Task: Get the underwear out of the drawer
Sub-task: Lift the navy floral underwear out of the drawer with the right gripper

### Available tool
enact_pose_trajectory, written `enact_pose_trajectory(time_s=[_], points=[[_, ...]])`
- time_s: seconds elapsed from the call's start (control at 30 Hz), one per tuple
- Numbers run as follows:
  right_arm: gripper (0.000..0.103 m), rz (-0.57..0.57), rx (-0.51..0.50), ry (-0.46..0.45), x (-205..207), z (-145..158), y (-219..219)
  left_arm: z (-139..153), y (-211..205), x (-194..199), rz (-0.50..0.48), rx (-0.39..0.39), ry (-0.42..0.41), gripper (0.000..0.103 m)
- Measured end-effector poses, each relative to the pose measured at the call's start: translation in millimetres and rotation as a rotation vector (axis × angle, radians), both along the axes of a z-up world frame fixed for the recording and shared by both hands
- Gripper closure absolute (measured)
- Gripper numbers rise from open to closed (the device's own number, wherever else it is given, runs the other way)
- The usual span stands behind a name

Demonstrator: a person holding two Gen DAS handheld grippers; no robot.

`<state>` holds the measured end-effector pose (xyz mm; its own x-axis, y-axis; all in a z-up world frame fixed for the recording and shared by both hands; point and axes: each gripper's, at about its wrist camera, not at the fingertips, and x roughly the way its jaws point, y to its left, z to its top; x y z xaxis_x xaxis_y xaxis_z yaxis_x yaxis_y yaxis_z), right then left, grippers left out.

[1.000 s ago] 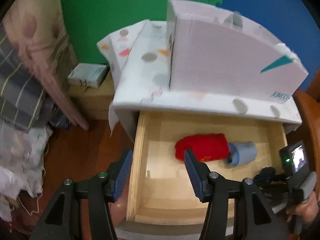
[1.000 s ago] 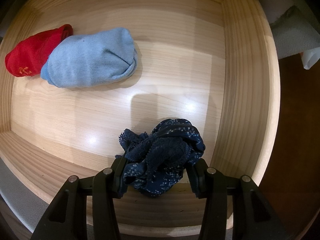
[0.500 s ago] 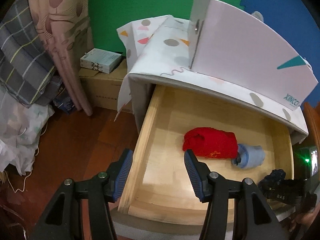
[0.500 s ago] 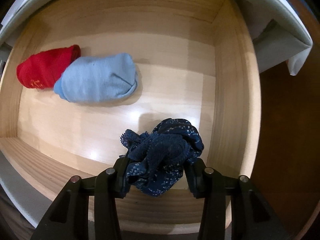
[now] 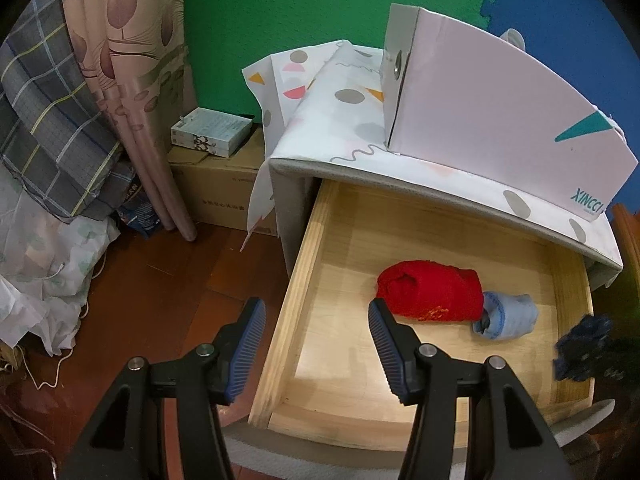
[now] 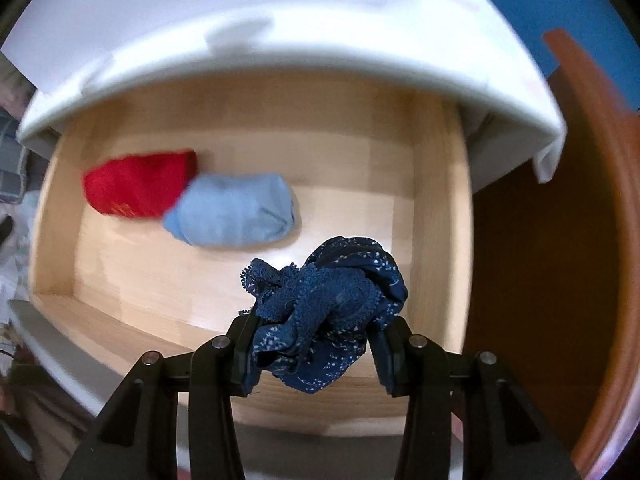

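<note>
A crumpled navy lace underwear [image 6: 324, 312] hangs above the open wooden drawer [image 6: 440, 216], with my right gripper [image 6: 316, 344] shut on it. The left wrist view catches the same navy bundle [image 5: 580, 344] at the far right over the drawer [image 5: 304, 280]. On the drawer floor lie a rolled red garment [image 5: 432, 292] [image 6: 140, 184] and a light blue roll [image 5: 508, 316] [image 6: 236, 212], touching each other. My left gripper [image 5: 316, 344] stands open and empty above the drawer's left front corner.
A white box [image 5: 500, 128] sits on the patterned cloth [image 5: 340, 92] covering the cabinet top. Left of the cabinet are a cardboard box [image 5: 224, 188], a small carton [image 5: 212, 130], curtains [image 5: 132, 80] and piled fabrics [image 5: 48, 128]. A brown wooden panel [image 6: 592, 240] stands to the drawer's right.
My right gripper has risen with the navy underwear, lifting it off the drawer floor. The left gripper shifted slightly and rolled, still open.
</note>
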<state>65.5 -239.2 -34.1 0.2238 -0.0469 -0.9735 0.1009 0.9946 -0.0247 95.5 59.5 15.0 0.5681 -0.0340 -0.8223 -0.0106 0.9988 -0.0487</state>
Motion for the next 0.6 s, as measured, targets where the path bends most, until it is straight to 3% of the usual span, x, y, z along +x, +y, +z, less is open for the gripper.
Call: enact_pose_trajectory(time_s=[0.6], points=[[0.062, 0.067, -0.040, -0.261, 49.4, 186.9, 3.7, 0.5, 6.5, 0.5, 0.010, -0.017, 0.001, 0.048]])
